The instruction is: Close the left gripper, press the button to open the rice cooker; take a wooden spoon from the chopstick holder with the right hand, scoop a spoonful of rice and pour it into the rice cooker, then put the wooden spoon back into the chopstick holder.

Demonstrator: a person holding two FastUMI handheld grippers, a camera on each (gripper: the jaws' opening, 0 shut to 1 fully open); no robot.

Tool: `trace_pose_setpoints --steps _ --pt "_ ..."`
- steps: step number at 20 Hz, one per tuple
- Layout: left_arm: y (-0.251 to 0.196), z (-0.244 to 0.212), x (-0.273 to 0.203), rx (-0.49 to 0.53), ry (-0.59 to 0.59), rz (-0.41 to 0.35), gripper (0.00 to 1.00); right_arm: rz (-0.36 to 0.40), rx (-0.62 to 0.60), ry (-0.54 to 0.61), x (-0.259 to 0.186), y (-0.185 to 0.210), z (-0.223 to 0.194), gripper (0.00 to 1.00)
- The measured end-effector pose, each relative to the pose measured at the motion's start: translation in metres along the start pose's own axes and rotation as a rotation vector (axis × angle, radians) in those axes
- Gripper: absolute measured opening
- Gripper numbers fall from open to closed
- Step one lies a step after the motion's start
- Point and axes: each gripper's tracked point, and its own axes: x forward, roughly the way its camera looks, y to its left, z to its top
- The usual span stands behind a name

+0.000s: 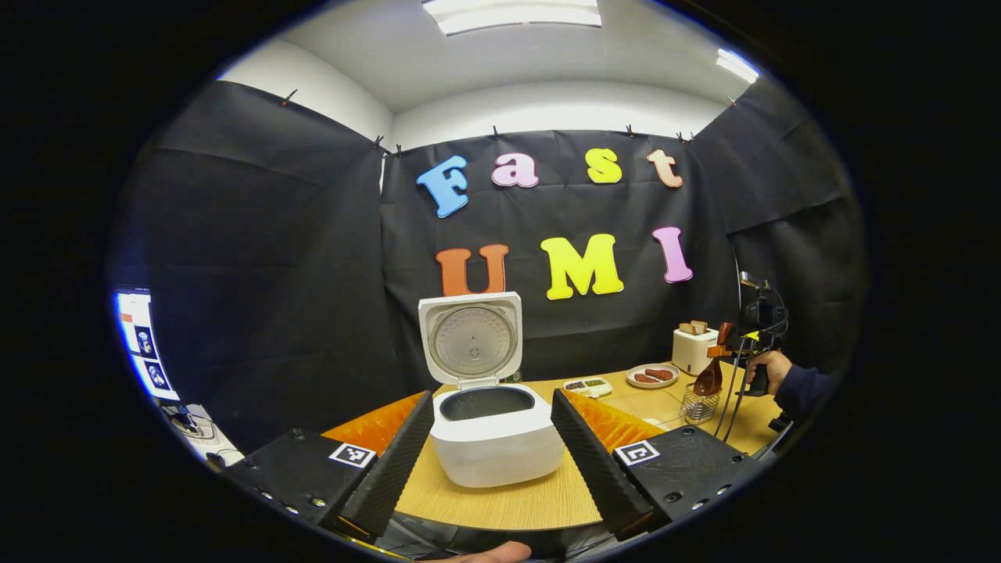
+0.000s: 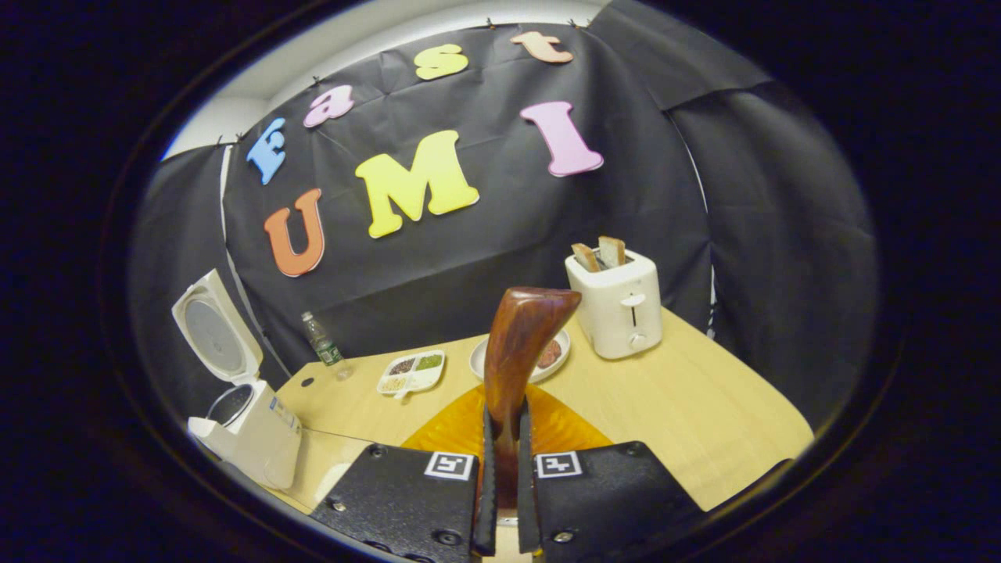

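The right hand-held gripper (image 2: 501, 469) clamped the wooden spoon (image 2: 518, 344), its bowl hidden; the left hand-held gripper (image 1: 491, 450) stood open before the rice cooker (image 1: 493, 438).

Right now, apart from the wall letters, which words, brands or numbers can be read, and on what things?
Water bottle label: too small to read.
Rice cooker side sticker: blurred, unreadable.
Square markers on the right tongs: patterns, no words.
Toaster: no text visible.
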Motion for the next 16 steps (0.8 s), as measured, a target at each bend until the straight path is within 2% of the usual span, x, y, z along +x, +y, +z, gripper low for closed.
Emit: trace_pose_setpoints --steps 4,9,16 --pt "0.004 -0.003 -0.002 -0.017 0.003 0.002 0.95 0.008 -0.061 -0.037 -0.022 0.029 0.019 0.16" --pt "0.018 -0.006 -0.008 -0.026 0.007 0.026 0.95 0.023 -0.054 -0.021 -0.037 0.068 0.018 0.16" --pt "0.031 -0.006 -0.018 -0.039 -0.005 0.042 0.95 0.121 -0.122 -0.043 -0.039 0.136 0.015 0.16"
